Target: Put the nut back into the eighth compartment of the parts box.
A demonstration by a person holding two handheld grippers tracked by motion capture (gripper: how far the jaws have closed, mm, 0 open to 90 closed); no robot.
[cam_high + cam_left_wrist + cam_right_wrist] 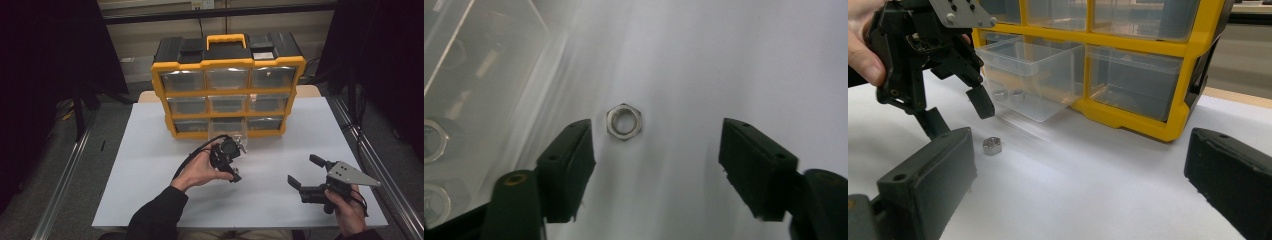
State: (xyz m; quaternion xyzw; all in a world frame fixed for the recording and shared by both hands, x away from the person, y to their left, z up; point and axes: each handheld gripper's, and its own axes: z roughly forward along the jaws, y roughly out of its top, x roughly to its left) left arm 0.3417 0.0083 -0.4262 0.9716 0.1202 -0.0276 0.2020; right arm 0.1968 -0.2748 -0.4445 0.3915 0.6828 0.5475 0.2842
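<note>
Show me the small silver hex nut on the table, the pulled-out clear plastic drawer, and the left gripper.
Small silver hex nut [624, 121], left gripper view, rim.
Pulled-out clear plastic drawer [1048, 82], right gripper view, front wall.
Left gripper [960, 114], right gripper view, between fingertips.

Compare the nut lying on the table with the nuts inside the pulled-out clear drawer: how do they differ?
The loose nut lies alone on the bare white table, outside the clear drawer; the drawer nuts lie together inside it. The loose nut sits below the left gripper, whose jaws stand apart; the drawer nuts are off to its side. All look like silver metal hex nuts.
</note>
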